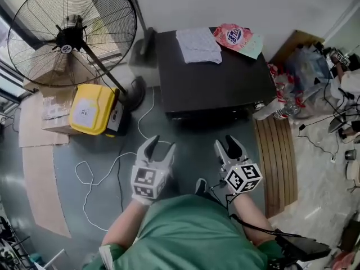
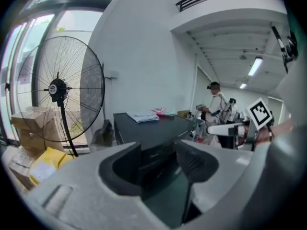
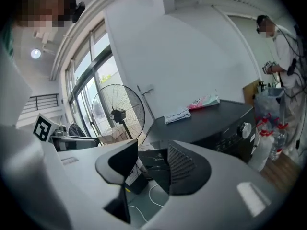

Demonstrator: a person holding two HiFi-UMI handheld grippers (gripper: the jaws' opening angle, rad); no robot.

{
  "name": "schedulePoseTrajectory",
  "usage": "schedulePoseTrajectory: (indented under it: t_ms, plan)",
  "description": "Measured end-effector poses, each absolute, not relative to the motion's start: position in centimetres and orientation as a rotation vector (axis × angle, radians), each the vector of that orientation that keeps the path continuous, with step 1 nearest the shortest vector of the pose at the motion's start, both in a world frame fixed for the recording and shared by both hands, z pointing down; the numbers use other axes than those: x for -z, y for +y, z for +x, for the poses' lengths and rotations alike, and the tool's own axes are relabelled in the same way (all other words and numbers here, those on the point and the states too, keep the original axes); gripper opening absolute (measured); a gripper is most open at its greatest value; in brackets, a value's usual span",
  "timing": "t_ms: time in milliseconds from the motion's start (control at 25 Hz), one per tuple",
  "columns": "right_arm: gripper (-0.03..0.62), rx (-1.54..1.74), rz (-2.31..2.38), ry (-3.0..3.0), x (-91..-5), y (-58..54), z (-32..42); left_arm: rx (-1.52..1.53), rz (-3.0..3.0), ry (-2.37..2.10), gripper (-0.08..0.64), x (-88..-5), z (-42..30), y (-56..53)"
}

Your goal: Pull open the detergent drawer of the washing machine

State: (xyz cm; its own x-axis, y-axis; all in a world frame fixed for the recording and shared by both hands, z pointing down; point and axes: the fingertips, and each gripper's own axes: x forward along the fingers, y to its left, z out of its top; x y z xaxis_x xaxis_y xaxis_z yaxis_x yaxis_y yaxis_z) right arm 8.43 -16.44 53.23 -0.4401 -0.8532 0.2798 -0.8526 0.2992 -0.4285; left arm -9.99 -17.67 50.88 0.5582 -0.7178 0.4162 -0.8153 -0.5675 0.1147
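1. Well short of the machine, over the grey floor, both claws are empty: the left claw (image 1: pixel 161 145) has its jaws wide apart, the right claw (image 1: pixel 225 144) has them apart a little less, and neither touches anything
2. Ahead of them stands the black box-shaped washing machine (image 1: pixel 214 77), with a folded white cloth (image 1: pixel 198 45) and a pink detergent packet (image 1: pixel 236 37) lying on its top
3. The detergent drawer (image 2: pixel 153 155) is, as far as I can judge, the dark panel at the upper left of the machine's front, framed between the jaws in the left gripper view. It looks flush with the front, so still shut. The head view barely shows that face
4. The pull has not begun. A claw must first reach the drawer's edge and close on it
5. Risk: the drawer front is dark on a dark machine, so a claw may land on the control strip by the silver round knob (image 3: pixel 244 128) instead
6. Risk: a shallow bite on the drawer's lip would let the pads slide off as the pull starts
7. Risk: a pull off to one side or downward could jam the drawer in its slot
8. Risk: the loose white cable (image 1: pixel 93 173) on the floor lies near the person's feet and could snag a step forward
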Motion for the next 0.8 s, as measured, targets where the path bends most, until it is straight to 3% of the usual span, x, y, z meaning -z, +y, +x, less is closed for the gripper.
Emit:
schedulePoseTrajectory:
  t_ms: [400,800]
  plan:
    - [0.178,1.318,-1.372,2.06,-64.4,-22.7,4.9,-0.593,2.532,-1.156,0.229,-52.9,-14.9,-21.9]
    - [0.253,1.304,-1.024,1.857,-70.5,-28.5,3.7,-0.703,2.521,-1.133,0.228,-54.8,-18.1,-23.7]
